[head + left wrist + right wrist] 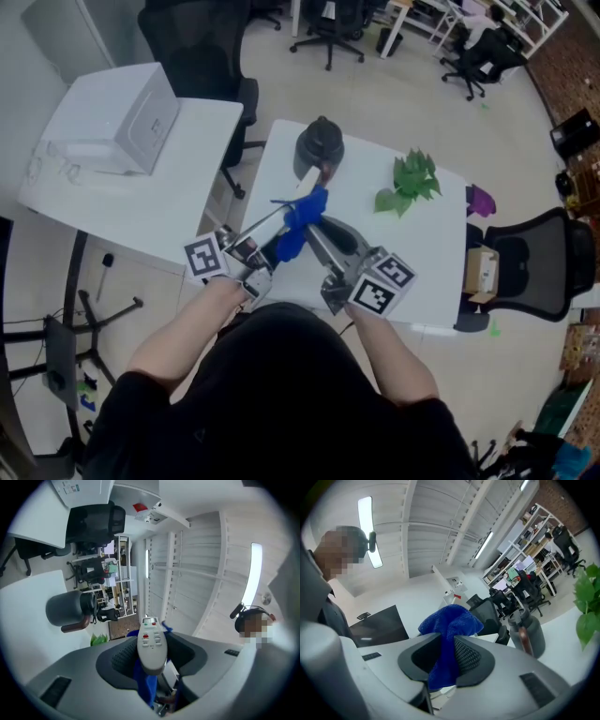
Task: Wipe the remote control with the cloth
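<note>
Remote [152, 644] in left tool [151, 655], cloth [305, 214] maybe touching

A black short-sleeved shirt [281, 403] is worn; grey hand-held grippers [287, 214] [315, 231] bear black-and-white marker cubes [204, 258] [382, 286].

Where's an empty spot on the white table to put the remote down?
The white table is bare along its right side, between the green plant and the near edge. There is also a gap between the dark jug and the plant. The middle is crowded with the remote and blue cloth.
</note>
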`<state>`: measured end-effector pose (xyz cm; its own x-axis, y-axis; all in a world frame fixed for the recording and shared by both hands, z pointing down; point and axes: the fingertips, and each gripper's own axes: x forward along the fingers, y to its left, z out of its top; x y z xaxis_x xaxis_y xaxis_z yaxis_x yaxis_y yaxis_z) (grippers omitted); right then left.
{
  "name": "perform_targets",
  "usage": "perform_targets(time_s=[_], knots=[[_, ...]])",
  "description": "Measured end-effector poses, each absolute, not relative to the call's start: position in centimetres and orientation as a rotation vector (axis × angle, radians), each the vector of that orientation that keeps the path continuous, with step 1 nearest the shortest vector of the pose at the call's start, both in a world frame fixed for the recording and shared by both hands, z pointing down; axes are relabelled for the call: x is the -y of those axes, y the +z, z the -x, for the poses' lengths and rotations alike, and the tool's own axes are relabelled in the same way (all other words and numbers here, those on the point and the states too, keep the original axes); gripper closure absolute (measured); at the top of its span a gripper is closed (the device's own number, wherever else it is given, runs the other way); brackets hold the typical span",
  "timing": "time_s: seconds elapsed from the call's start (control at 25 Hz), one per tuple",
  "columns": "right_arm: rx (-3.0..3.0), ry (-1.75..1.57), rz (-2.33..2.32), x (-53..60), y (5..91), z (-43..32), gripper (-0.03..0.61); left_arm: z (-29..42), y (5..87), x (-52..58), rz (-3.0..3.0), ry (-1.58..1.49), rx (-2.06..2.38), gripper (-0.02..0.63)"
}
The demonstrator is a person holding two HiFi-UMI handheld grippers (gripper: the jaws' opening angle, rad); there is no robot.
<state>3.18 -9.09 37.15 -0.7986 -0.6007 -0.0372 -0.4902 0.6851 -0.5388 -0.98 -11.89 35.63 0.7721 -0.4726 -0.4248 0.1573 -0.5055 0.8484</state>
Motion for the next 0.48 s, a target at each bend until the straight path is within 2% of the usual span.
perform_targets(time_s=[0.28, 0.48], knots=[[-2.622, -0.694, 0.996, 11.6, 35.2, -7.7, 0.491, -0.4, 36.3, 9.5, -2.019, -0.652, 0.133, 0.417], [-2.579, -0.656, 1.030, 11.8, 33.8, -9.5, 0.491, -0.3, 36.6, 9.5, -1.995, -0.677, 0.143, 0.417]])
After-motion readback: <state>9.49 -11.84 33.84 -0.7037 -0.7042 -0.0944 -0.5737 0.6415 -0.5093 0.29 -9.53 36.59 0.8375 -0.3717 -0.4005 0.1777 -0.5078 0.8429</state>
